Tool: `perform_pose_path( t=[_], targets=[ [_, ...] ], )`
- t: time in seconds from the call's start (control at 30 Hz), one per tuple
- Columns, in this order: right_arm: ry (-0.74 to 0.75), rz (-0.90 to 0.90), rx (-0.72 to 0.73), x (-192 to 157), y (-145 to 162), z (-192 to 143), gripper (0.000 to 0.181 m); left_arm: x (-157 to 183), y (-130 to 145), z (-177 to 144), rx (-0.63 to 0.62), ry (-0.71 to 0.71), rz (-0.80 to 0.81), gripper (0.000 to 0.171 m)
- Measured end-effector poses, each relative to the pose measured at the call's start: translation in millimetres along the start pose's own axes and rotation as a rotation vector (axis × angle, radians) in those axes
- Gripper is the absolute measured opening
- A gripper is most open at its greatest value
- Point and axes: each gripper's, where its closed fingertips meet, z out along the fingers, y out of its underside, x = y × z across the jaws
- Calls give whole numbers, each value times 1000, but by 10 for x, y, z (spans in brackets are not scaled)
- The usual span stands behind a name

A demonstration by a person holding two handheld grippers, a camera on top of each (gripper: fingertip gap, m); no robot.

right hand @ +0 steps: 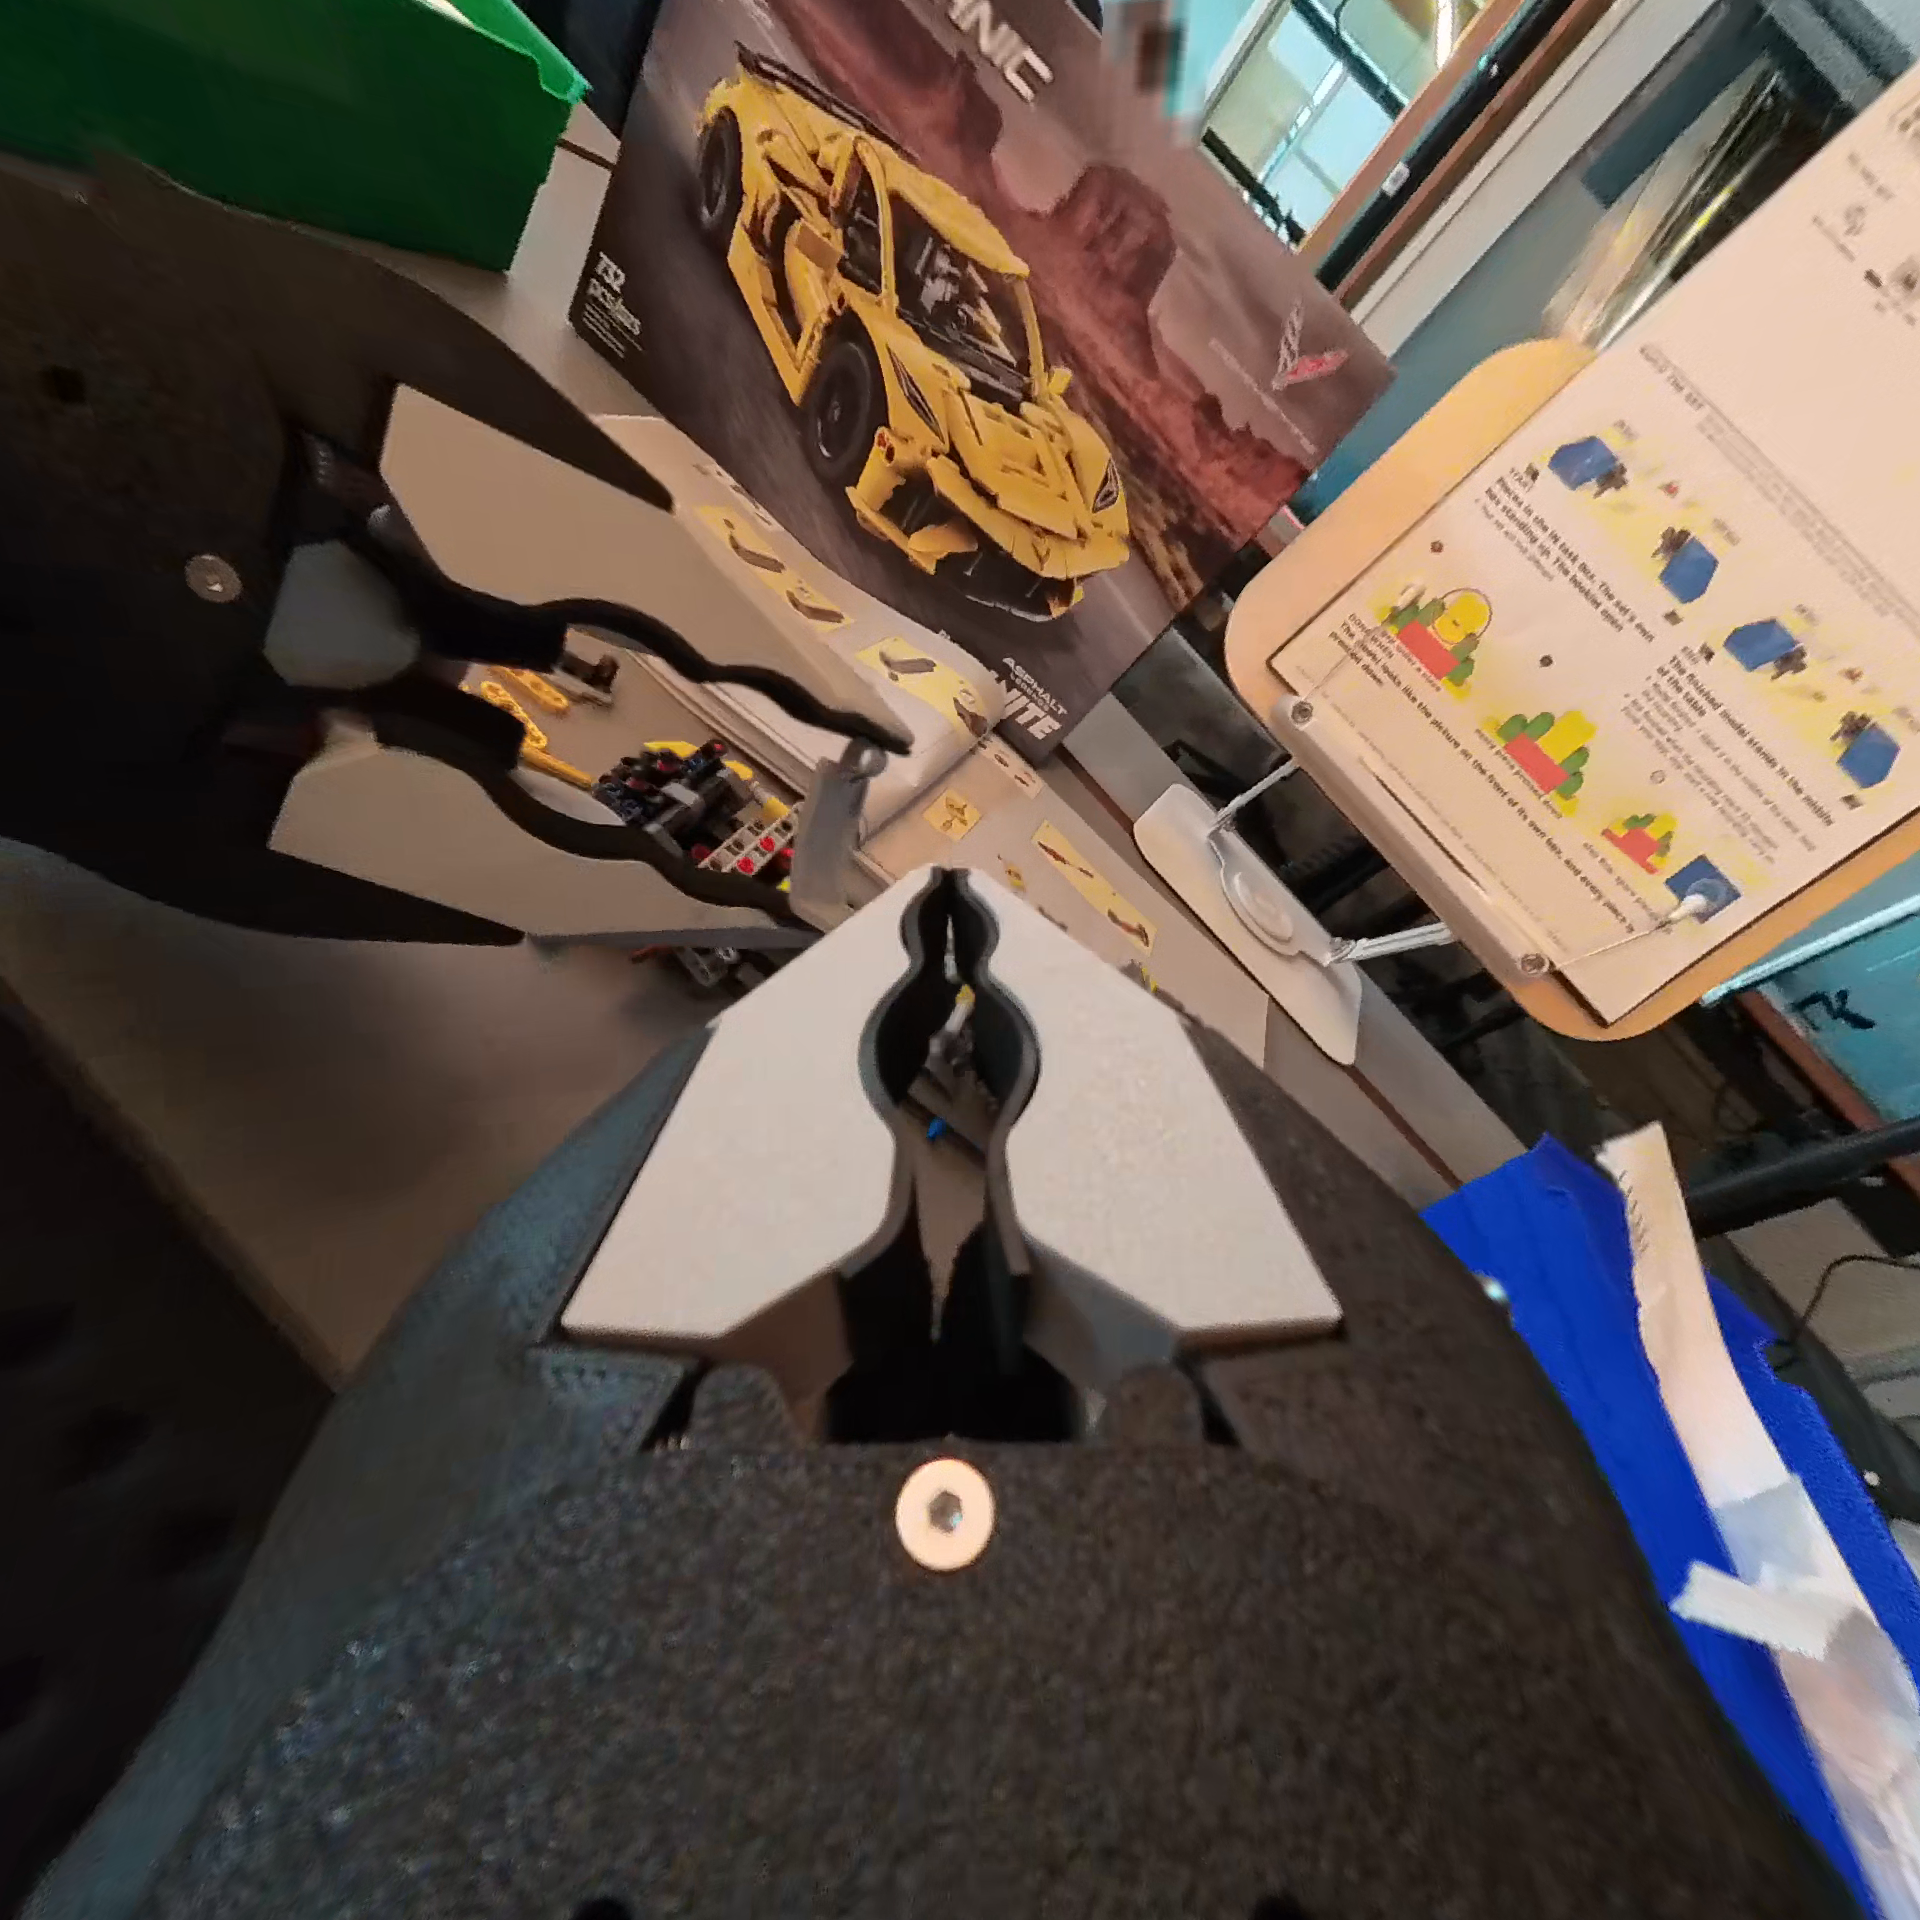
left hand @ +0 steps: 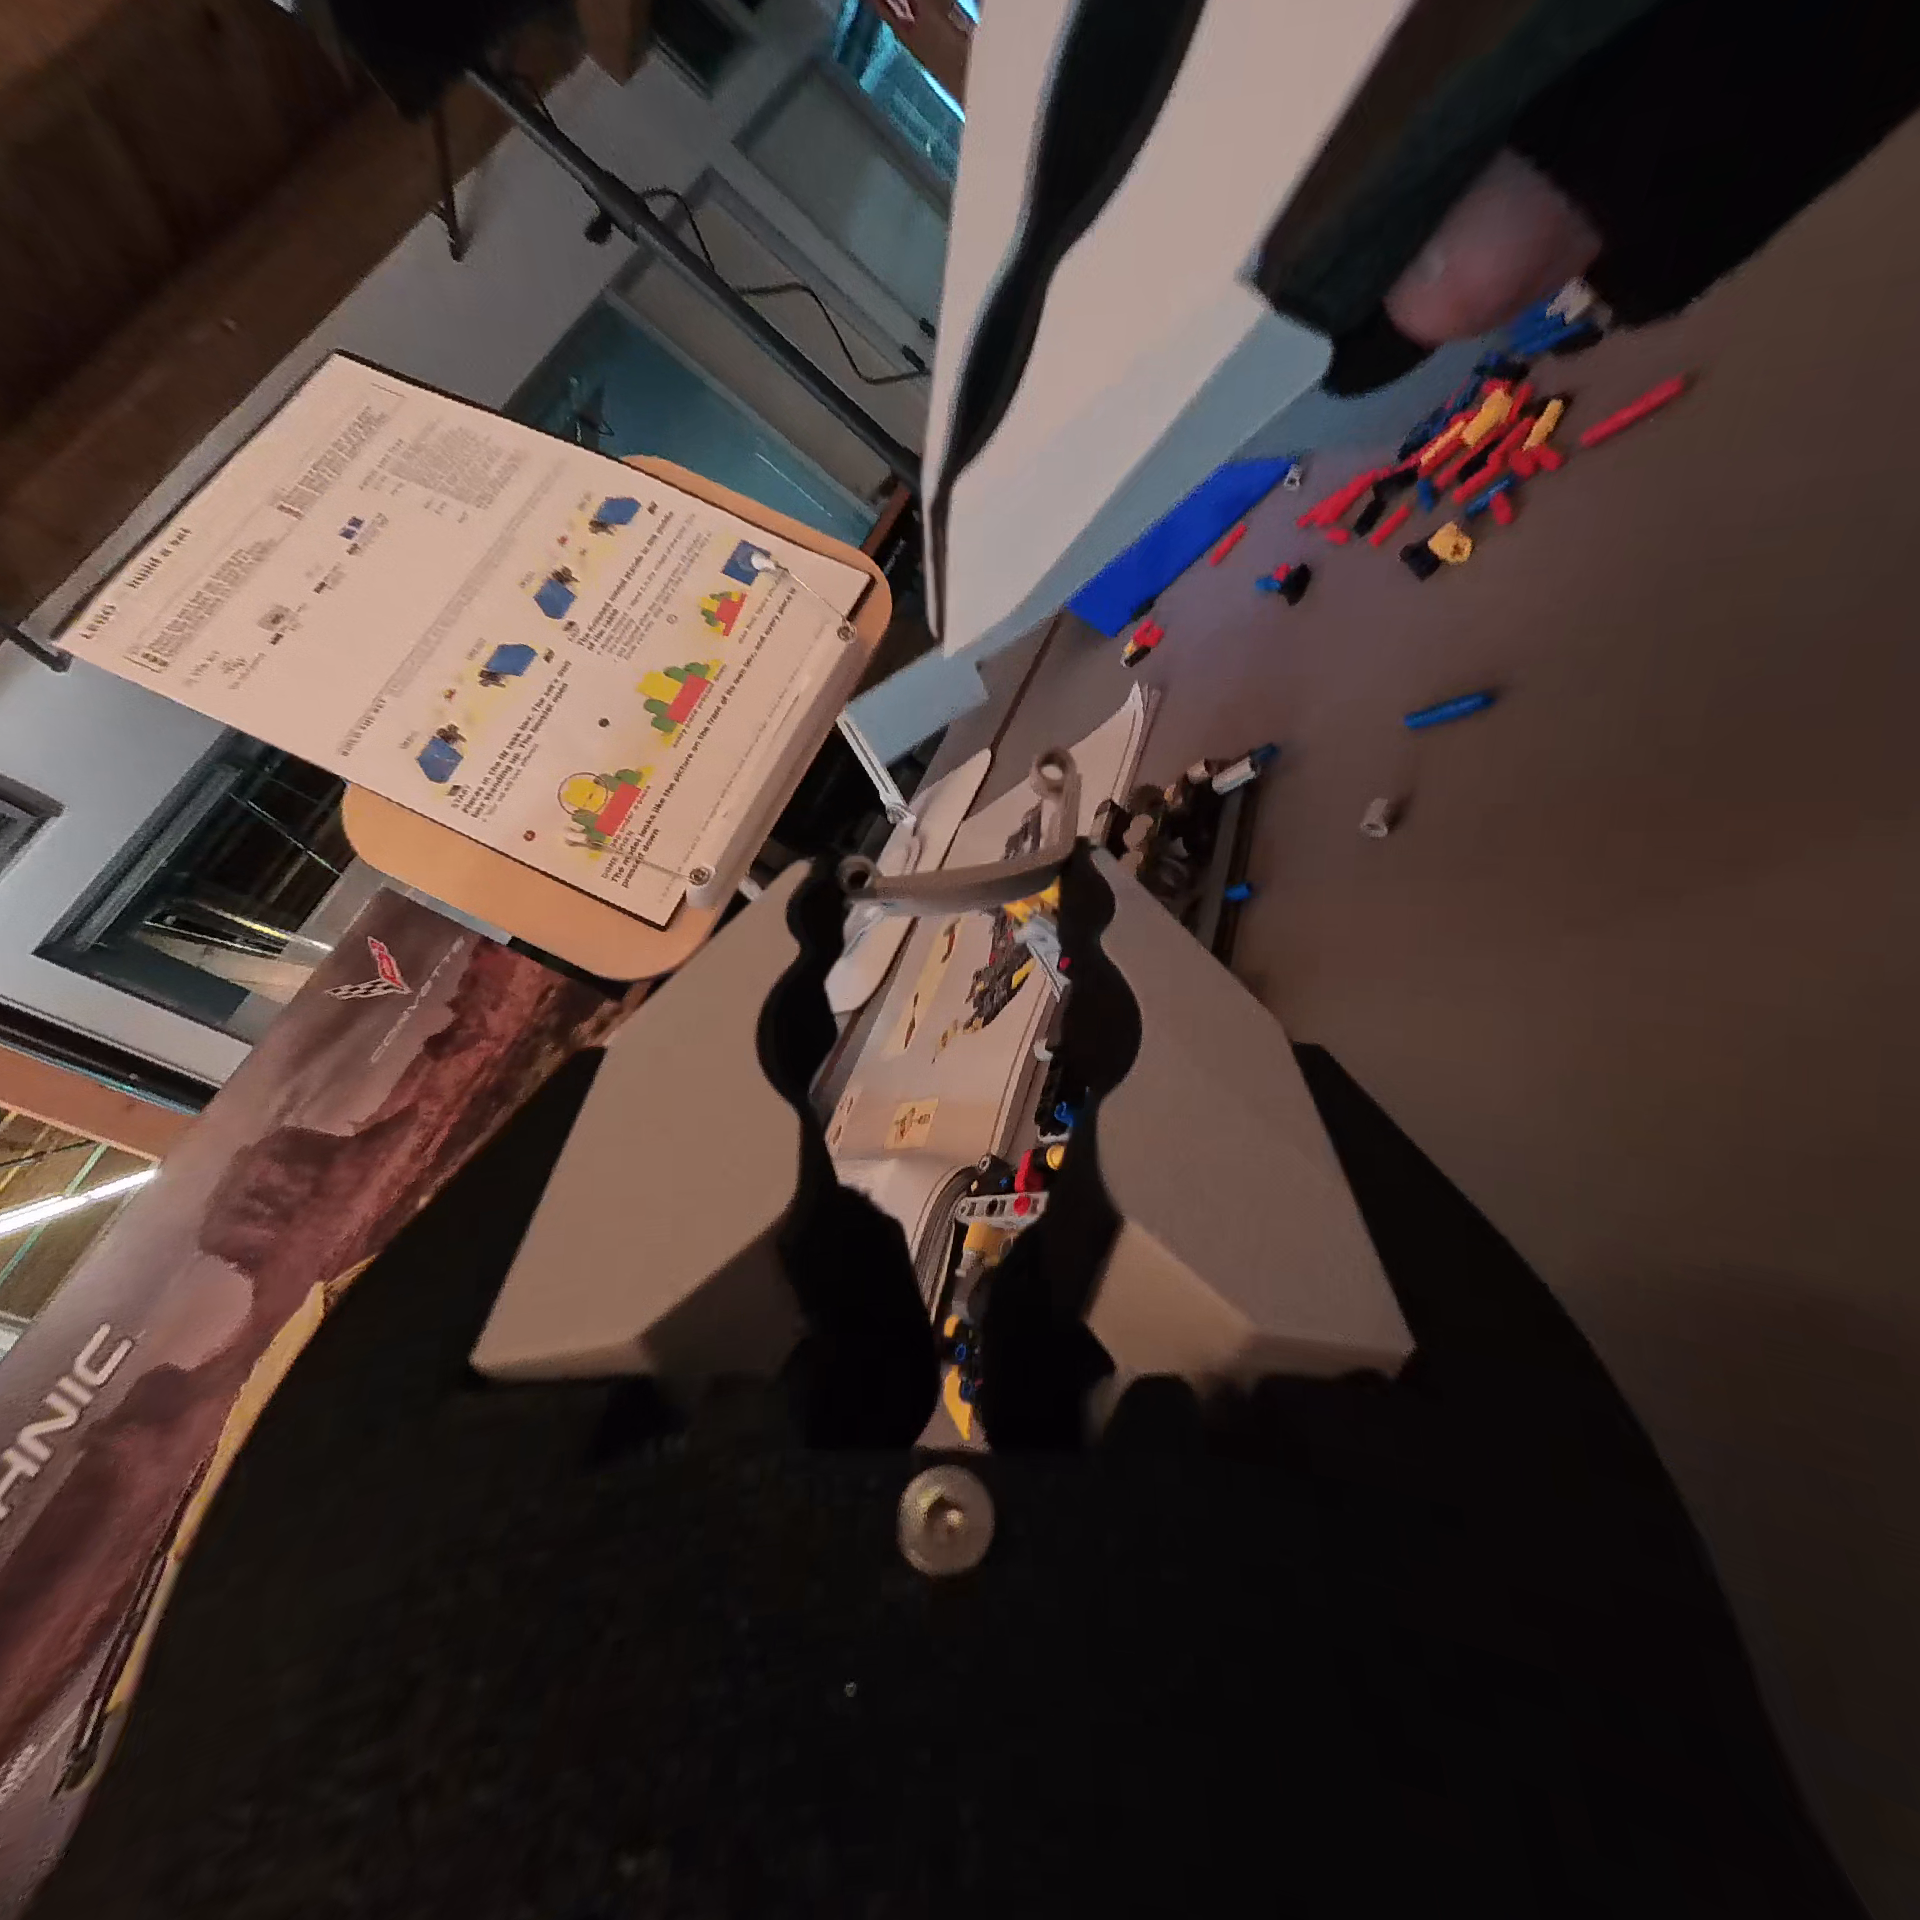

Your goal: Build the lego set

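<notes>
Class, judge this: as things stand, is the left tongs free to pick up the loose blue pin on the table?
Probably not yet: the left tongs already grips a grey beam. The blue pin lies unobstructed on the table.

An office-like workroom set up for a model-building trial.
Glass-walled partitions (left hand: 717,405) stood behind a grey bench (left hand: 1558,935), where a printed instruction sheet (left hand: 468,623) sat on a stand beside the set's box (right hand: 935,343).
</notes>
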Motion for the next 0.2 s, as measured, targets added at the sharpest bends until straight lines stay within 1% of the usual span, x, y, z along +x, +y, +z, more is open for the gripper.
perform_pose_path(
  t=[0.1, 0.2],
  targets=[
    [-34, -12, -6, -77, 25, 18, 0, -11, -52, -21, 29, 11, -58, 38],
    [-50, -31, 23, -115, -15, 4, 0, 5, -85, -41, 53, 43, -119, 38]
  ],
)
